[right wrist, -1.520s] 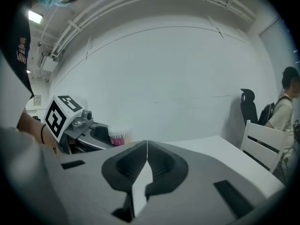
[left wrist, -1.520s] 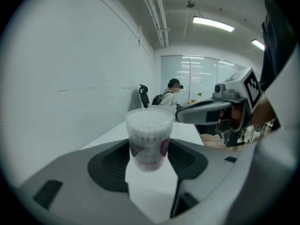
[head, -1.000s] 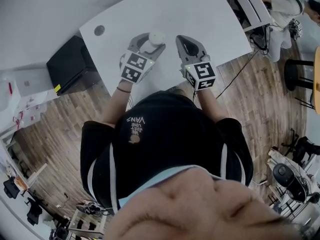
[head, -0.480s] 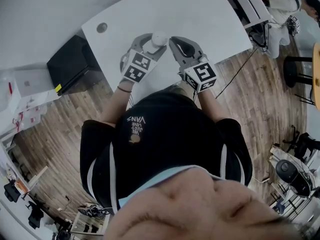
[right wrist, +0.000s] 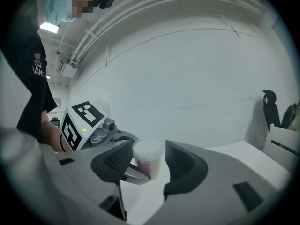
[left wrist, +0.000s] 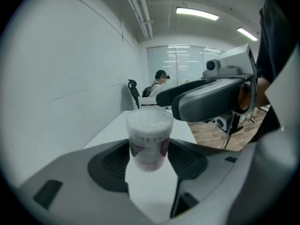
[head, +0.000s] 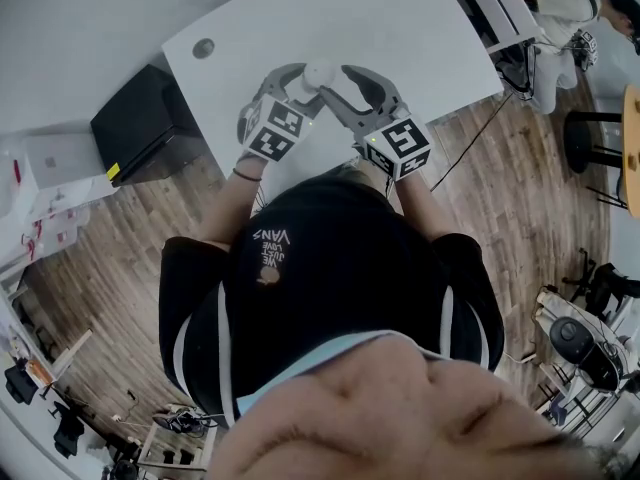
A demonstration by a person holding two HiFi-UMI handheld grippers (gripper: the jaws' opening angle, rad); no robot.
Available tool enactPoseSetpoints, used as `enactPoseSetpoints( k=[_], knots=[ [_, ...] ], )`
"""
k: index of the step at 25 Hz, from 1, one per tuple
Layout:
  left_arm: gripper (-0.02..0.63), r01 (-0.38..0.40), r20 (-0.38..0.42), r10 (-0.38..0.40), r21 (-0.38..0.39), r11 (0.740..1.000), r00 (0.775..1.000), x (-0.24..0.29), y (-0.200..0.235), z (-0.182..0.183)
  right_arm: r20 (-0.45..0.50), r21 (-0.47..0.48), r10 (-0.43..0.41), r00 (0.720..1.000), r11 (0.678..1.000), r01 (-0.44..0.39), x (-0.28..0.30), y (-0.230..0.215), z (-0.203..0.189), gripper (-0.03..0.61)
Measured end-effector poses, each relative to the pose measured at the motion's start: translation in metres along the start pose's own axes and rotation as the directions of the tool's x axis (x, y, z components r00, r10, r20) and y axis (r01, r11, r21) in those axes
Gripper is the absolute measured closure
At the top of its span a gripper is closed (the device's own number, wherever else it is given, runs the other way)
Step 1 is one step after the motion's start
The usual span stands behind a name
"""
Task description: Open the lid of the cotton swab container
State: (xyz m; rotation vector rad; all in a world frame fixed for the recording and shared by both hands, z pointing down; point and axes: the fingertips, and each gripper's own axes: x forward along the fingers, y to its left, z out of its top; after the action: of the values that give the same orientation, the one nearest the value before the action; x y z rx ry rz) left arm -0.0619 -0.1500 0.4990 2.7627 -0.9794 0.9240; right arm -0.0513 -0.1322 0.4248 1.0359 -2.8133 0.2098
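The cotton swab container (left wrist: 149, 139), a small clear tub with a white lid and a pink label, stands between the jaws of my left gripper (left wrist: 149, 156), which is shut on its body. In the head view the container (head: 316, 72) sits over the white table (head: 420, 28), the left gripper (head: 300, 81) on its left and the right gripper (head: 337, 76) on its right. In the right gripper view the container's top (right wrist: 148, 153) lies between the jaws of the right gripper (right wrist: 147, 162). Those jaws have just been opening and stand on either side of the lid without pressing on it.
A round hole (head: 203, 48) marks the table's far left corner. A black box (head: 140, 123) stands on the wood floor at left. A white chair (head: 497, 8) and a seated person (head: 560, 13) are at the back right, and cables run under the table's right edge.
My right gripper has moved left to the container and gone from shut to open around its top. My left gripper still holds the container and has shifted a little.
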Motion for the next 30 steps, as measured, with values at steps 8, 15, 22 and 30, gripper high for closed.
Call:
enactPoseSetpoints(
  k=[8,15,22,30],
  knots=[
    [0.354,-0.008,-0.042,0.012,0.085,0.996,0.999,0.006,-0.008,-0.003,-0.071,-0.043,0.023,0.997,0.999,-0.027,0.008,0.002,-0.012,0.313],
    [0.354,-0.006,-0.051,0.012,0.119,0.993,0.999,0.012,-0.012,-0.002,-0.110,-0.081,0.003,0.994,0.997,-0.012,0.013,-0.003,-0.020,0.314],
    [0.354,-0.008,-0.042,0.013,0.107,0.994,0.999,0.015,-0.011,0.003,-0.090,-0.077,-0.003,0.996,0.997,-0.004,0.012,-0.011,-0.016,0.324],
    [0.354,-0.013,-0.019,0.015,0.100,0.995,1.000,0.015,-0.009,0.008,-0.069,-0.019,0.026,0.997,0.999,-0.027,0.011,-0.017,-0.013,0.327]
  ],
)
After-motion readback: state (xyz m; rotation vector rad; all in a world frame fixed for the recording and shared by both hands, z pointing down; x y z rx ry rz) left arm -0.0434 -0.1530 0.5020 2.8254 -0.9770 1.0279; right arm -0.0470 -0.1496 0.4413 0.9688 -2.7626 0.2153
